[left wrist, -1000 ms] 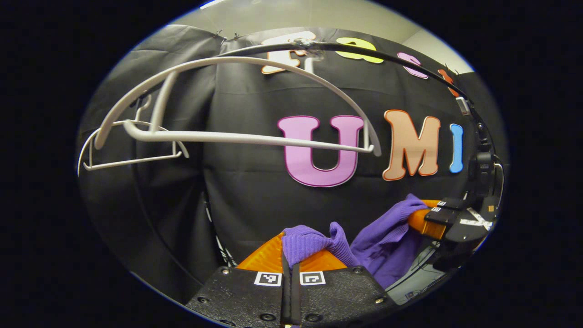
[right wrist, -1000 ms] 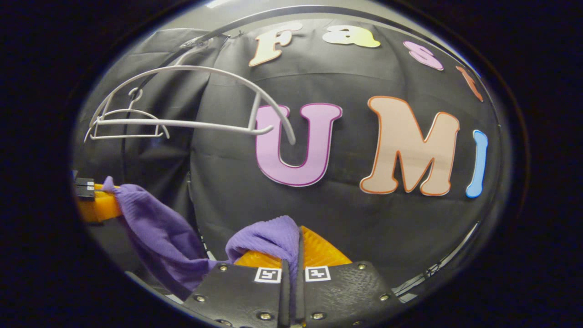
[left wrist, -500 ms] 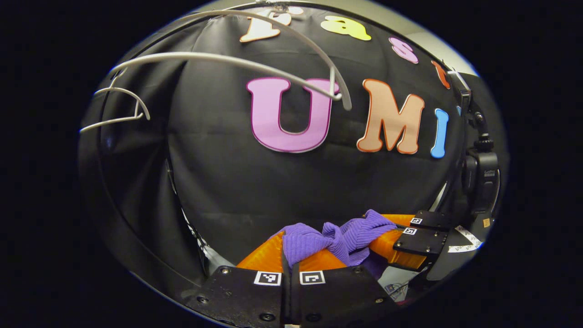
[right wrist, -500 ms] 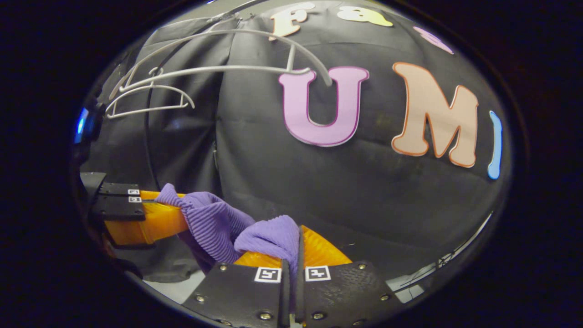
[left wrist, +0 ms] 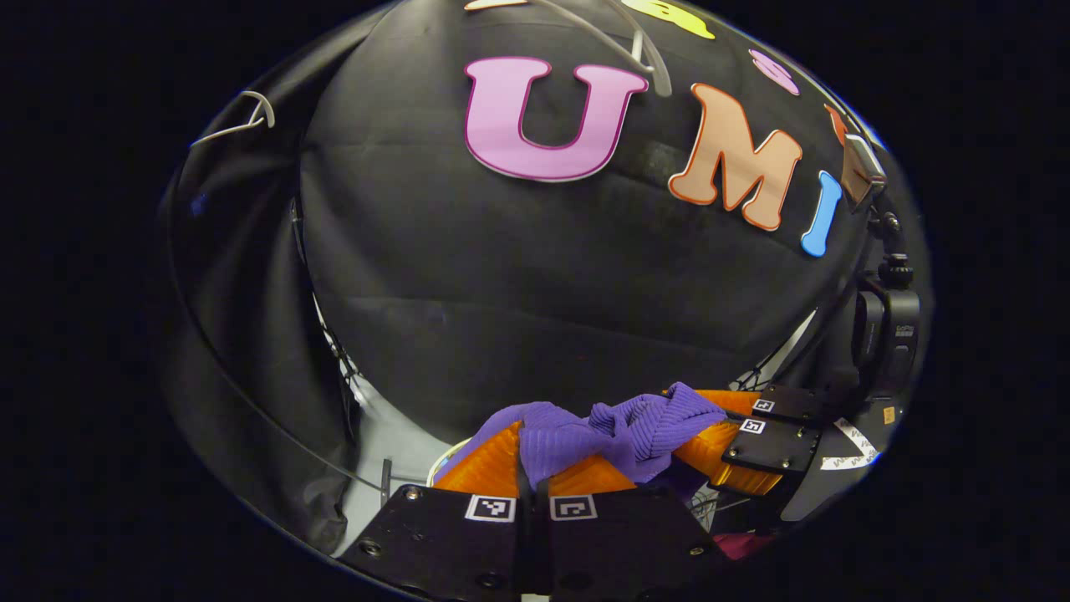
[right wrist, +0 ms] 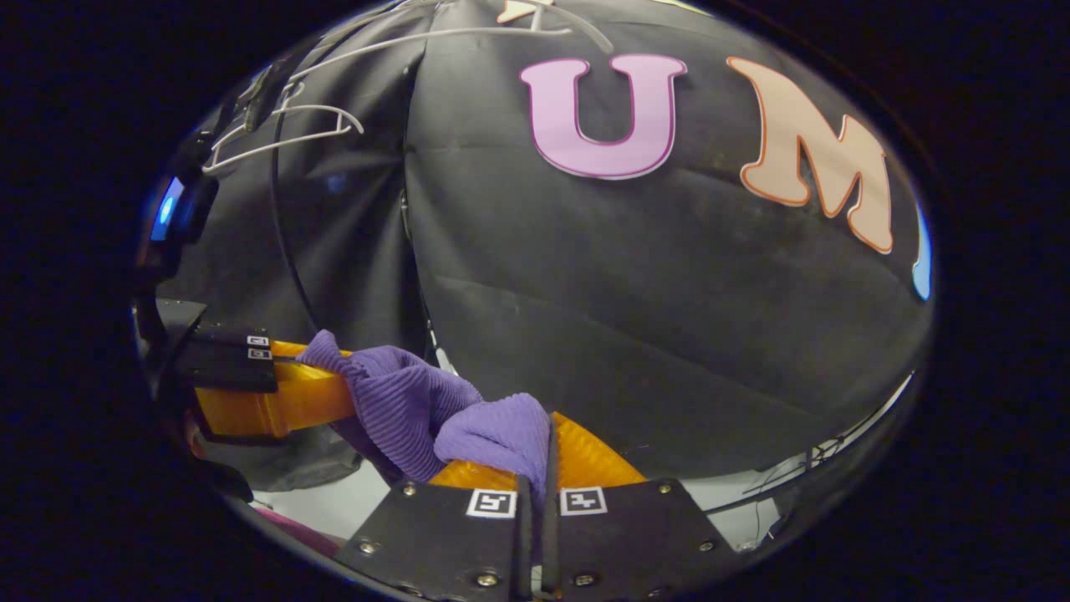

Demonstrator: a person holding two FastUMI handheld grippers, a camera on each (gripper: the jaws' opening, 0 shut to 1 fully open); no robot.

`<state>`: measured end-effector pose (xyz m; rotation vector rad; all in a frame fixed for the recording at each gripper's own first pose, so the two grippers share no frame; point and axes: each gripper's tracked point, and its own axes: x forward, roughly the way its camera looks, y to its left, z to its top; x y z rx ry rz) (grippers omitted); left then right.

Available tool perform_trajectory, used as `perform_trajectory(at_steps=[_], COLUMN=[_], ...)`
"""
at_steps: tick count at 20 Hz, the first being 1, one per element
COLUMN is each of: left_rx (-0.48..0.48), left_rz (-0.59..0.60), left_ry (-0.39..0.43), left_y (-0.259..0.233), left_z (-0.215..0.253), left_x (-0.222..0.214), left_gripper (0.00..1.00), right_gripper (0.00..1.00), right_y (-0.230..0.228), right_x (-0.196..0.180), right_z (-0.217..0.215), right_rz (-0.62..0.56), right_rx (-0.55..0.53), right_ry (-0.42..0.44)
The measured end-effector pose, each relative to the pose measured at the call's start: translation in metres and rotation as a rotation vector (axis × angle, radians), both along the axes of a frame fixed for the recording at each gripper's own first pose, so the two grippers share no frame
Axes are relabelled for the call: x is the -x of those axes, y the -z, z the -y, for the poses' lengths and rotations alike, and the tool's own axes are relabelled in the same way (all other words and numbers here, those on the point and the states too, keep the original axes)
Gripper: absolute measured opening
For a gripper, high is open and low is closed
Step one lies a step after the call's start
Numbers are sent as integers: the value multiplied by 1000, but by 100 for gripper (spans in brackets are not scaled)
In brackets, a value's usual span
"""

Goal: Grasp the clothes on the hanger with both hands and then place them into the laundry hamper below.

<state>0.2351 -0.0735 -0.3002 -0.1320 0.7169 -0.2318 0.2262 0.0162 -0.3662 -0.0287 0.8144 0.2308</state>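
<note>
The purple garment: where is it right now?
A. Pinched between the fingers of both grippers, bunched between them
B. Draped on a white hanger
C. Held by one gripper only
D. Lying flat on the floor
A: the purple ribbed garment is clamped in the left gripper and the right gripper, while the white hangers hang bare above.

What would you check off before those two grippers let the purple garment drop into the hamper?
1. Left gripper shut on the purple garment: ok.
2. Right gripper shut on the garment: ok.
3. Garment free of the white hangers: ok, they hang bare above.
4. Garment bunched between both grippers, no long tail snagged: cannot tell.
5. Hamper directly underneath: cannot tell.
6. Low enough to release: cannot tell.
</note>
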Motion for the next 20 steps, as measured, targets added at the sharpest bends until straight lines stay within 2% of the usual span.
perform_trajectory(at_steps=[10, 14, 15, 16, 19, 20], left_rx=[-13, -6, 0, 16, 26, 22], left_rz=[-204, -271, -290, -294, -277, -277], left_ry=[30, 27, 24, 19, 11, 12], left_y=[50, 61, 64, 65, 63, 63], left_z=[10, 8, 7, 8, 7, 5], left_x=[29, 42, 46, 46, 43, 43], left_gripper=[3, 7, 17, 13, 33, 35], right_gripper=[5, 11, 16, 18, 25, 25], right_y=[43, 59, 60, 61, 65, 65], right_x=[45, 61, 64, 66, 69, 69], right_z=[4, 1, -1, -1, 0, 0], right_rz=[-227, -304, -327, -338, -340, -338], right_rx=[42, 51, 46, 38, 28, 29], right_ry=[-63, -89, -97, -98, -101, -103])
